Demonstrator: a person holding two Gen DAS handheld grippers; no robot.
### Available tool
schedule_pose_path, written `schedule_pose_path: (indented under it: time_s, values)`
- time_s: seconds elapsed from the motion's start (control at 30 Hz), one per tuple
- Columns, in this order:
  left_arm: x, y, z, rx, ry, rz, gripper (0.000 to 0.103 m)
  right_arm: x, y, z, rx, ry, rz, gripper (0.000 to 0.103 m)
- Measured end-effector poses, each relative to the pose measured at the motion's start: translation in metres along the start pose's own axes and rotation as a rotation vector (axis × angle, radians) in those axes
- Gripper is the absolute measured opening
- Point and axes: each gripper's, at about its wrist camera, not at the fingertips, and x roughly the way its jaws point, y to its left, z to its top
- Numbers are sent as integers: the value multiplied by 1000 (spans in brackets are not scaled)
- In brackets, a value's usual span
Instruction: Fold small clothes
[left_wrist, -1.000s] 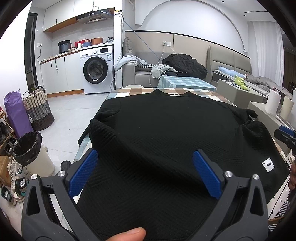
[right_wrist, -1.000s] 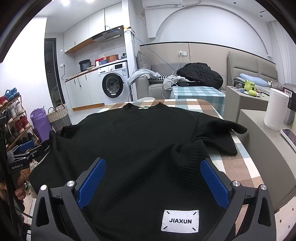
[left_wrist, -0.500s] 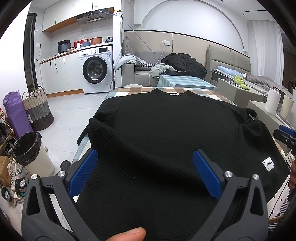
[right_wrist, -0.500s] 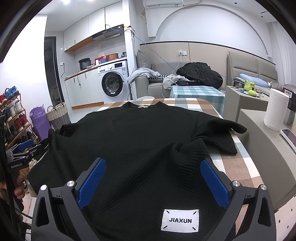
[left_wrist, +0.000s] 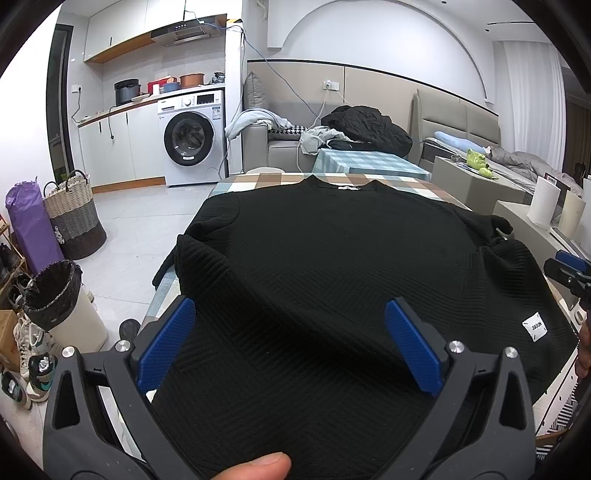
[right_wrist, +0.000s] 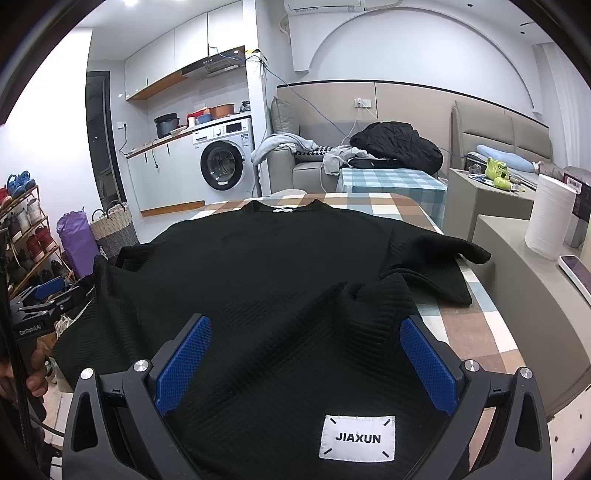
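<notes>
A black textured sweater (left_wrist: 332, 251) lies spread on a checked table (left_wrist: 258, 181), neck at the far end. It also shows in the right wrist view (right_wrist: 258, 266), with a white JIAXUN label (right_wrist: 357, 438) at its near hem. My left gripper (left_wrist: 290, 332) is open over the near left hem, jaws wide apart above the cloth. My right gripper (right_wrist: 304, 354) is open over the near right hem, just behind the label. The right sleeve (right_wrist: 443, 258) lies bunched on the table. Each gripper shows at the edge of the other's view.
A checked table edge (right_wrist: 480, 325) shows at the right. A paper roll (right_wrist: 550, 218) stands on a grey counter at the right. A bin (left_wrist: 55, 295), basket (left_wrist: 72, 214) and shoes are on the floor at the left. A sofa and washing machine stand behind.
Both grippers stay open over the near hem. The views have shifted only slightly; the sweater has not moved.
</notes>
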Motion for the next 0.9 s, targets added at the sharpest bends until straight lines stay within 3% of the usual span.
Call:
schedule_pose_path:
  time_s: [0.27,0.5,0.9]
  values:
    - [1,0,1,7,9,8,102,7,0,3,-1,50,-39,103]
    - [4,1,3,10,31,17,102,21,1,3,-12,131,-130,103]
    - [13,-2,13,18,65,52,102,20,-3,9,6,117,-87,103]
